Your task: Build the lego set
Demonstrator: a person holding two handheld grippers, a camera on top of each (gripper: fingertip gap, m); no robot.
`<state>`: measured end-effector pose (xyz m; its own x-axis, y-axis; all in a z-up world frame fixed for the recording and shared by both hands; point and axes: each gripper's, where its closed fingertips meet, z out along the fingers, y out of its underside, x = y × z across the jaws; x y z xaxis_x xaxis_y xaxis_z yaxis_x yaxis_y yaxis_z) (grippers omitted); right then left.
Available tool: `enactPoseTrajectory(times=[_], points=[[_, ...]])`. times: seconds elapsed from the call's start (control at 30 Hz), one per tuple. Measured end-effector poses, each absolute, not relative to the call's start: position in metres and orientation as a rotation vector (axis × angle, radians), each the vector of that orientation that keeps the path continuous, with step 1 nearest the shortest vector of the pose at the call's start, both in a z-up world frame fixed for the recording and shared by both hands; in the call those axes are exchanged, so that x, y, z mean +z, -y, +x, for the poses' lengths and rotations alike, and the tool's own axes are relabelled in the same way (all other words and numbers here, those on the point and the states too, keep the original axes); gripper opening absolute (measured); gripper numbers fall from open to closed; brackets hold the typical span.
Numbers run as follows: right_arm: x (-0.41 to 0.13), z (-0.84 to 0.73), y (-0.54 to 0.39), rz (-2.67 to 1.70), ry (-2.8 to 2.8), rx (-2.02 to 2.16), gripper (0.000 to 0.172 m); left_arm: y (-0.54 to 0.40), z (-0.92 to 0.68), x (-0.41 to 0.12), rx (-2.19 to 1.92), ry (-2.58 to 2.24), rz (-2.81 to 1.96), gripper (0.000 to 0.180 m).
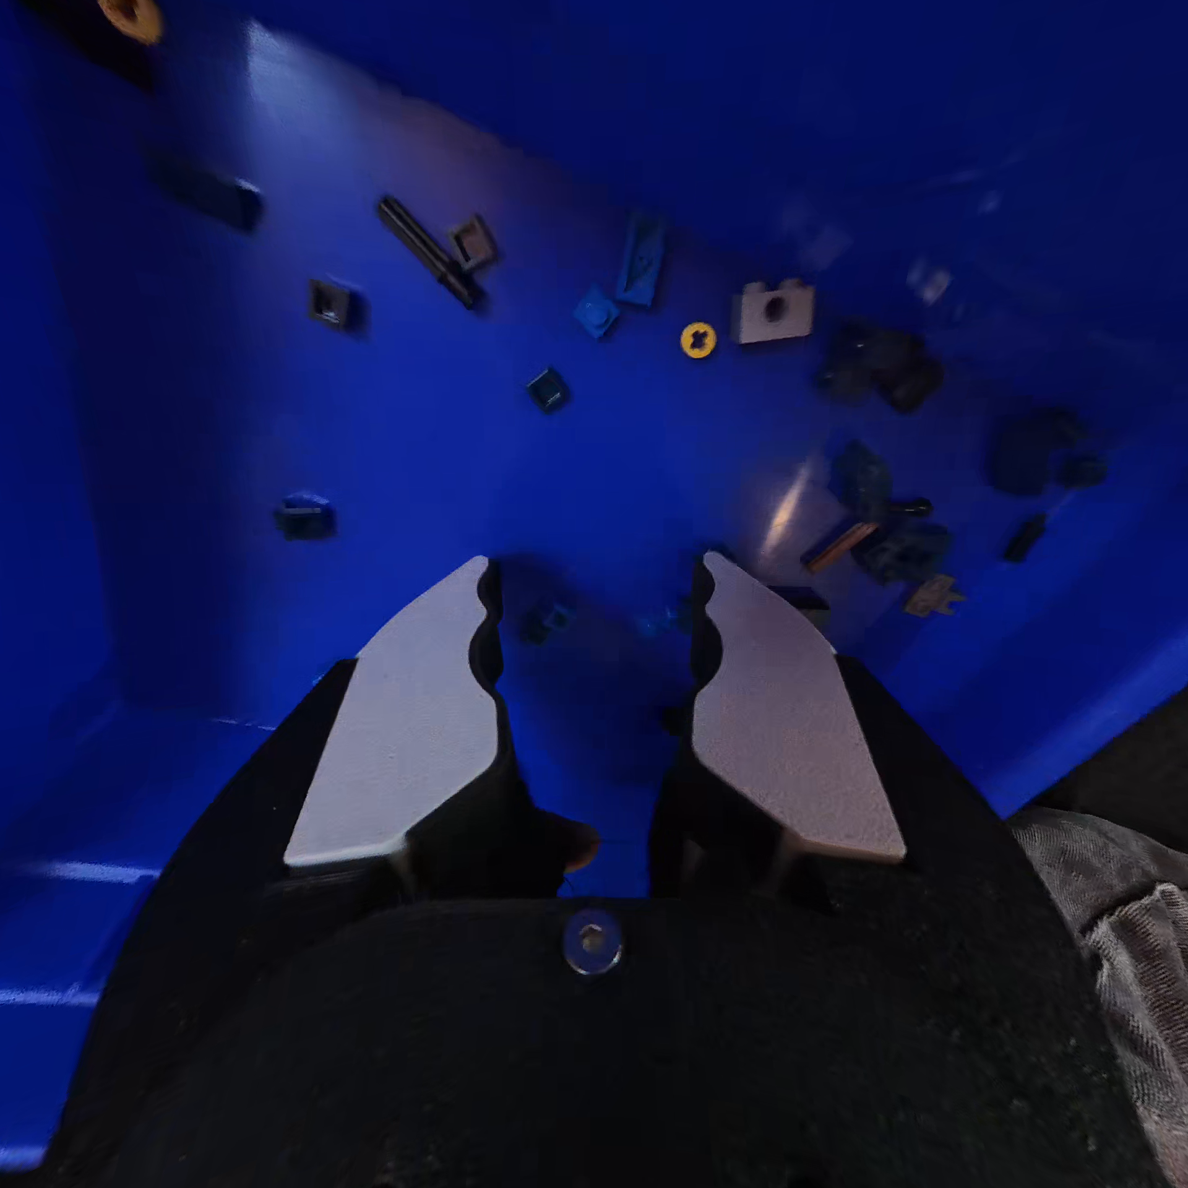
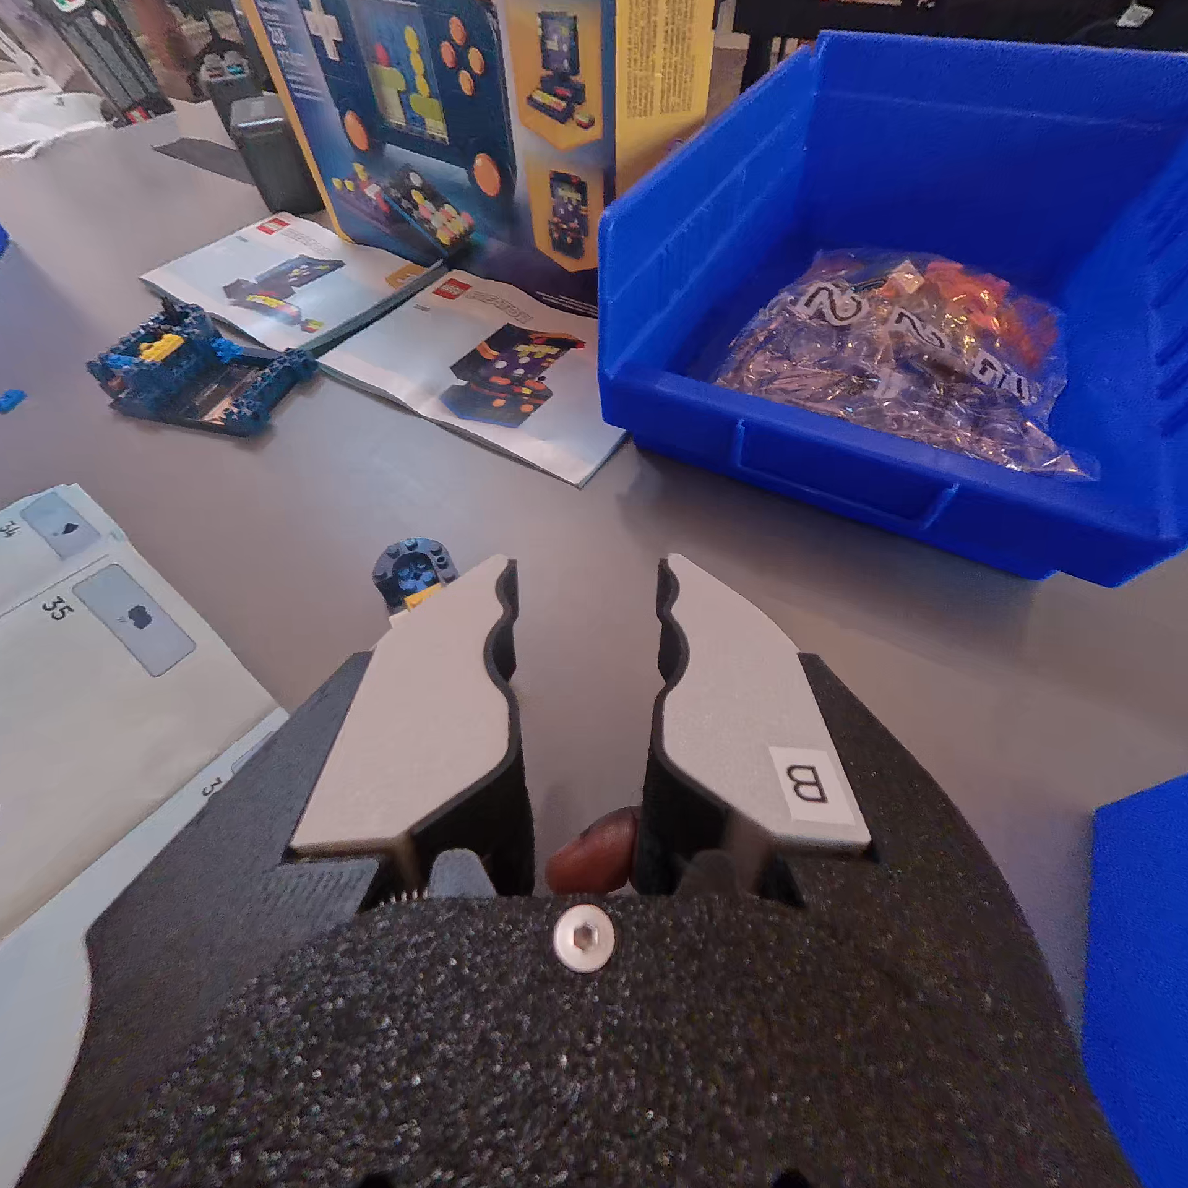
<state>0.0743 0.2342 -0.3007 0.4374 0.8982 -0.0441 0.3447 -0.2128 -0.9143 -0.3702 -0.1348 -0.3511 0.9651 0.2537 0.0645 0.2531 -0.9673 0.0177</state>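
1. Left wrist view: the left claw (image 1: 594,566) is hanging spread and empty inside a blue bin (image 1: 193,418), small dark brick pieces (image 1: 546,620) lying just beneath its gap.
2. The right claw (image 2: 586,566) is hovering spread, empty, above the grey table (image 2: 643,514), a dark round brick assembly (image 2: 411,572) just left of its tips.

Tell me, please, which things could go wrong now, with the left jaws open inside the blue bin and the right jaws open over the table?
1. The left gripper hangs open over two tiny blue pieces; dark, blurred against the bin floor, they could be missed or pushed aside.
2. The right gripper is empty, its left finger partly hiding a small brick assembly; it could knock it.
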Motion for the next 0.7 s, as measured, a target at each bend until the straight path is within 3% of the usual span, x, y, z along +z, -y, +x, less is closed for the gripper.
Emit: enactPoseTrajectory(times=[0.37,0.4,0.47,0.5,0.7], points=[[-0.311,0.069,-0.229,-1.772,1.136,0.721,0.042,0.135,-0.378,-0.357,0.005,-0.350,3.071,0.058],[-0.311,0.069,-0.229,-1.773,1.135,0.723,0.042,0.135,-0.377,-0.357,0.010,-0.340,3.077,0.054],[-0.312,0.069,-0.229,-1.775,1.135,0.721,0.042,0.131,-0.374,-0.356,0.047,-0.310,3.108,0.011],[-0.312,0.069,-0.229,-1.777,1.138,0.720,0.042,0.129,-0.372,-0.356,0.092,-0.318,3.111,0.004],[-0.317,0.068,-0.227,-1.781,1.170,0.700,0.042,0.131,-0.364,-0.355,0.172,-0.293,3.107,0.000]])
